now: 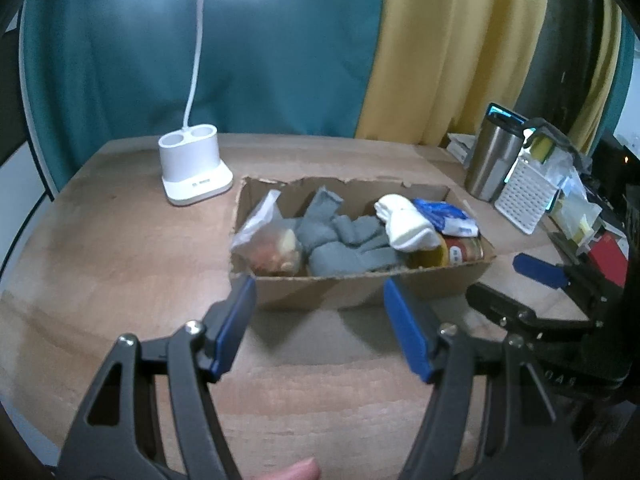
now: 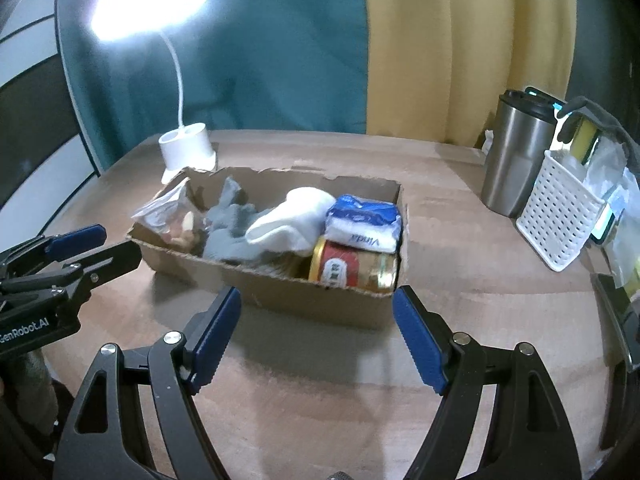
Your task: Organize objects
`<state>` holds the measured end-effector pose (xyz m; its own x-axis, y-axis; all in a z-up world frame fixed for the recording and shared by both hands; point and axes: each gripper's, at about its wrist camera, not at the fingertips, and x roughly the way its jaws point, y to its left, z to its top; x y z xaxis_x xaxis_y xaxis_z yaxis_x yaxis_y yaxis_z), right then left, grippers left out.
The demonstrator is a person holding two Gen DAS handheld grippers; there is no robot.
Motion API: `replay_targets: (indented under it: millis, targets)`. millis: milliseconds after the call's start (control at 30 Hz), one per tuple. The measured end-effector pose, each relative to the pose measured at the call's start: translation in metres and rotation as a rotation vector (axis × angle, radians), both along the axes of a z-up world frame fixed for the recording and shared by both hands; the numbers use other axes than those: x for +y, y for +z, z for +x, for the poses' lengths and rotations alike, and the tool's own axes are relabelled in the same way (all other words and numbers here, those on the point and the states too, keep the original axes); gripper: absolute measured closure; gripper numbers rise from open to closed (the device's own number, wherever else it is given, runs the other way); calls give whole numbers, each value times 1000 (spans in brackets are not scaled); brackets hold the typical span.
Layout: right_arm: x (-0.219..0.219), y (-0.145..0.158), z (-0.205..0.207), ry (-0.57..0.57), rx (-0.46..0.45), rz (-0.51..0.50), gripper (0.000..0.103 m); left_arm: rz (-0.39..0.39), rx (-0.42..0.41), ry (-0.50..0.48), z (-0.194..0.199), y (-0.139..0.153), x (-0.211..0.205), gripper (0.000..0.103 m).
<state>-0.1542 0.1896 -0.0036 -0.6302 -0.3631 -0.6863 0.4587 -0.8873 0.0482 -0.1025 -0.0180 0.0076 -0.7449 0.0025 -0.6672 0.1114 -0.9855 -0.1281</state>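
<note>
A low cardboard box (image 1: 340, 288) (image 2: 280, 292) sits on the wooden table. It holds a clear snack bag (image 1: 268, 240) (image 2: 172, 216), grey socks (image 1: 344, 240) (image 2: 228, 224), a white sock (image 1: 404, 220) (image 2: 292, 220), a blue-white tissue pack (image 1: 448, 216) (image 2: 364, 220) and a red-gold can (image 1: 460, 252) (image 2: 352, 268). My left gripper (image 1: 320, 292) is open and empty, just in front of the box. My right gripper (image 2: 316, 304) is open and empty, in front of the box's right end. Each gripper shows in the other's view: the right one (image 1: 512, 280), the left one (image 2: 100, 244).
A white desk lamp base (image 1: 192, 168) (image 2: 188, 152) stands behind the box at left. A steel tumbler (image 1: 492, 156) (image 2: 516, 152) and a white perforated basket (image 1: 524, 196) (image 2: 560, 216) with clutter stand at right. Curtains hang behind the table.
</note>
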Motion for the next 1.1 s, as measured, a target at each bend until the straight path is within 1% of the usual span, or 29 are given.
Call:
replay_targets:
  millis: [233, 333, 533, 833, 1100]
  targets:
    - [-3, 3, 22, 20, 16, -1, 22, -4, 9, -8, 17, 2, 3, 35]
    - [-3, 3, 31, 19, 24, 3, 22, 11, 11, -13, 24, 2, 4, 35]
    - [1, 2, 46, 16, 25, -1, 22, -5, 17, -13, 37, 3, 8, 35]
    - [7, 11, 62, -4, 52, -13, 22, -11, 24, -20, 51, 5, 10, 35]
    - [8, 13, 66, -7, 58, -17, 22, -3, 48, -24, 58, 10, 9, 35]
